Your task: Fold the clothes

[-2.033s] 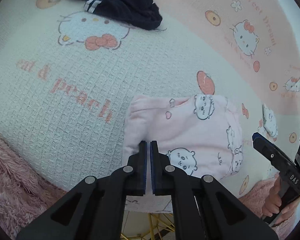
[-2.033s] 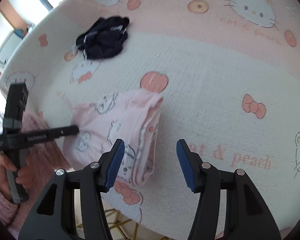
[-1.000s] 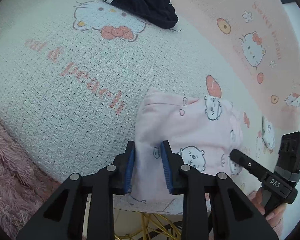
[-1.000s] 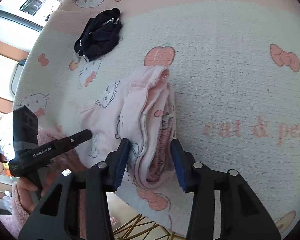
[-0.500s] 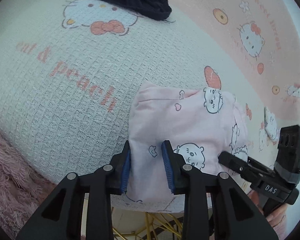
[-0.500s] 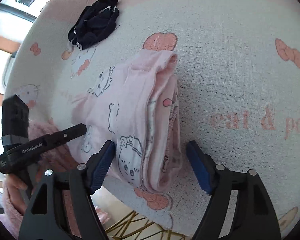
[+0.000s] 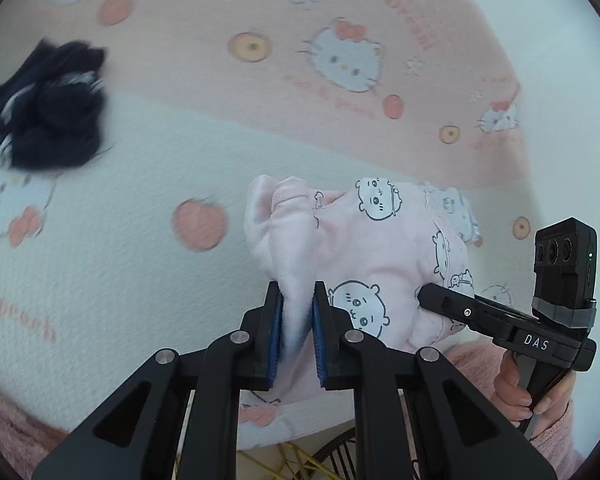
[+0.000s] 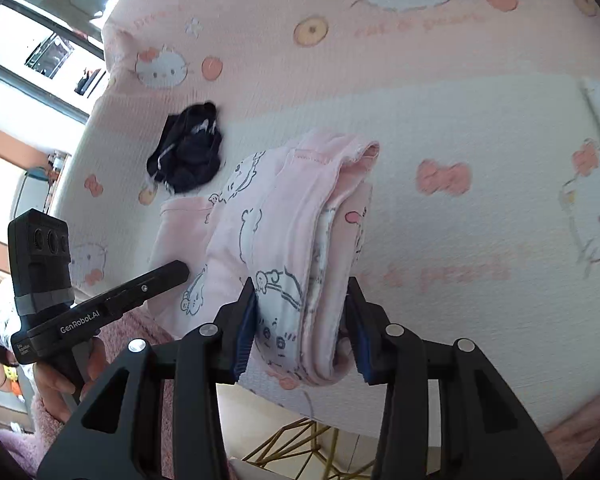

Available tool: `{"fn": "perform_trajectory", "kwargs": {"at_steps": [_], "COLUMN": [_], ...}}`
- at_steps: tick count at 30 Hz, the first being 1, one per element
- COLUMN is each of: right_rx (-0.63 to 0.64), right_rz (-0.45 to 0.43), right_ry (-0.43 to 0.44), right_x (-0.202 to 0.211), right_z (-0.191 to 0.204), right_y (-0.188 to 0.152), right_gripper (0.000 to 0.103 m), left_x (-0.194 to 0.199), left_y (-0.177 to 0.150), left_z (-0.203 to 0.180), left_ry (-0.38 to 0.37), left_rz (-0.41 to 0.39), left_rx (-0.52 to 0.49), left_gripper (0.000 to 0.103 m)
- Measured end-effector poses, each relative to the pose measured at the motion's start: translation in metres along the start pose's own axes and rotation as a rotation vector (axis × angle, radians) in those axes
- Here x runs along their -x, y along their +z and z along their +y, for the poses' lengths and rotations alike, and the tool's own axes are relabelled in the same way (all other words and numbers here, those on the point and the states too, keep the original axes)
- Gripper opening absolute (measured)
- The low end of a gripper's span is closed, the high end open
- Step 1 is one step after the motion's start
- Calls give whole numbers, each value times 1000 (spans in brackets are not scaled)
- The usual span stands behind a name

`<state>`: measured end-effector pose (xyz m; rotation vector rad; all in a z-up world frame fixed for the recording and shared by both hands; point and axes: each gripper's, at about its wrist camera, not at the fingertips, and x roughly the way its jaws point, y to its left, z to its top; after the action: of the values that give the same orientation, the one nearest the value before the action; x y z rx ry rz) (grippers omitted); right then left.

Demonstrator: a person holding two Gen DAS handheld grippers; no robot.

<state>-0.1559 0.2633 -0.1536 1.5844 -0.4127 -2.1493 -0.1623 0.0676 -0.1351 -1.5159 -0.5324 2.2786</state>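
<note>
Cartoon-print blanket point(image 7: 140, 280) beneath, I close both jaws on the folded pink garment point(image 7: 380, 248): left hand-held gripper point(image 7: 296, 320) pinching its near corner, right hand-held gripper point(image 8: 300, 320) squeezing the thick stack. Uneven lifting could spill the folds open.

place: home, likely a bedroom | evidence: cartoon-cat and peach print blanket point(image 7: 148, 208) as work surface; pink garment point(image 8: 292, 216) and dark clothes point(image 7: 48, 108) on it; window point(image 8: 40, 32) behind
</note>
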Motion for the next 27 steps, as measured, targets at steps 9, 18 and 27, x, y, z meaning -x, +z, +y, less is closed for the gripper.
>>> {"fn": "perform_trajectory", "kwargs": {"at_steps": [9,18,27], "right_rx": [-87,-178,-260], "right_rz": [-124,-138,-186], "right_ry": [-243,-336,-281], "right_x": [141,152,112], "right_z": [-156,-287,-378], "right_y": [71,108,105], "right_gripper": [42,42,47], "left_x": [-111,-244,-322], "left_y": [66,104,96], "left_z": [-212,-270,-250], "left_ry": [-51,-37,-62], "left_rz": [44,166,224], "left_rx": [-348,-374,-253], "left_gripper": [15,15,28]}}
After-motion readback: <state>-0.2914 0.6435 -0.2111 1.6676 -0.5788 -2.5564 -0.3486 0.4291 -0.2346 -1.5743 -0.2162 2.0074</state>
